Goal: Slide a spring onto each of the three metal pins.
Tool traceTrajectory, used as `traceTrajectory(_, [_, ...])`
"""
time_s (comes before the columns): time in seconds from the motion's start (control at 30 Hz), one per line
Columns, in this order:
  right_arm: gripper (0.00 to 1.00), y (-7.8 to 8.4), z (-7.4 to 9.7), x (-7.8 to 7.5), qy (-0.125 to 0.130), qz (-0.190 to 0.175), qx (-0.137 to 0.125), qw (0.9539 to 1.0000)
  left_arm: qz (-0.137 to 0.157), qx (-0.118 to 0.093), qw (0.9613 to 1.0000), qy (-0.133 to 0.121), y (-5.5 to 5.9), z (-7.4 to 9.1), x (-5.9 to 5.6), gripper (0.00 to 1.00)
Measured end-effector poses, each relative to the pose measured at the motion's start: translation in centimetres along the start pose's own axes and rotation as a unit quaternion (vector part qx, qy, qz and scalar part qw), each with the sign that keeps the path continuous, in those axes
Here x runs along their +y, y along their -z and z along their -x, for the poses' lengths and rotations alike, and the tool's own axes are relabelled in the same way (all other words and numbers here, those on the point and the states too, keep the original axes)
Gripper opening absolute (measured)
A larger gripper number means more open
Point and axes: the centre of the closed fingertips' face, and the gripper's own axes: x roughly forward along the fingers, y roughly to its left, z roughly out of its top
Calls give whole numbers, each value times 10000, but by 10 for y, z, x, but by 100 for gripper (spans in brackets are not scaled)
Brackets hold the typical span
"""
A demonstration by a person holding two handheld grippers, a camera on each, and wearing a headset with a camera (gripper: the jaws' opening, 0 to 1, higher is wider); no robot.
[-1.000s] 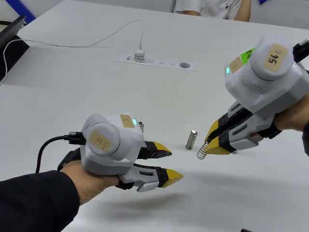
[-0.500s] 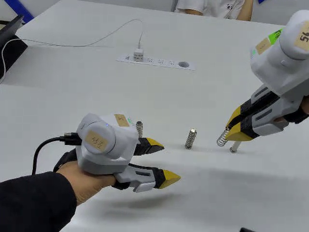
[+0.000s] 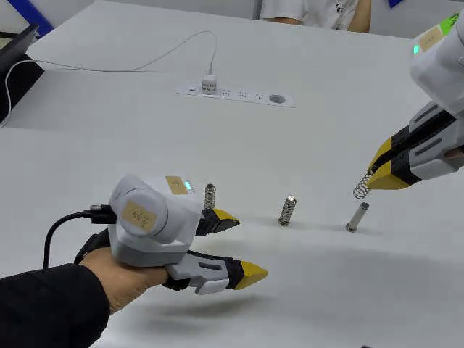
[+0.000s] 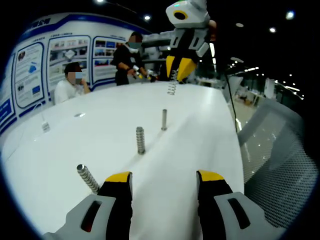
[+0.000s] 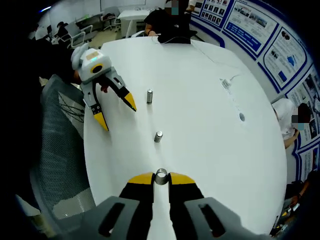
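Three metal pins stand in a row on the white table (image 3: 130, 123). The left pin (image 3: 209, 196) and the middle pin (image 3: 287, 209) each wear a spring. The right pin (image 3: 357, 217) is bare and leans a little. My right gripper (image 3: 380, 172) hovers above and to the right of the bare pin, shut on a loose spring (image 3: 362, 186) that hangs from its tips. The right gripper view looks down through that spring (image 5: 161, 175) between the closed jaws. My left gripper (image 3: 239, 246) stands open near the left pin (image 4: 87, 176), holding nothing.
A white power strip (image 3: 235, 93) with a plugged cable lies at the back of the table. A person (image 3: 312, 10) sits at the far edge. A dark device (image 3: 14, 54) sits at the left edge. A mesh chair (image 4: 280, 165) stands beside the table.
My right gripper has carried the spring up and to the right, from beside the middle pin to above the bare right pin. The left gripper has drifted slightly left.
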Motion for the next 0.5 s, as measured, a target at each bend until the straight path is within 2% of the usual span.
traceTrajectory(0.27, [12, 20, -12, -18, 136, -84, 343, 9993, 30, -3, 10000, -20, 1, 1, 0, 54])
traceTrajectory(0.4, [12, 26, -22, -21, 66, -211, 374, 9991, 51, 9, 10000, -20, 2, 1, 0, 55])
traceTrajectory(0.5, [12, 31, -27, -24, 125, -212, 471, 9986, 77, 15, 10000, -26, 2, 2, 1, 55])
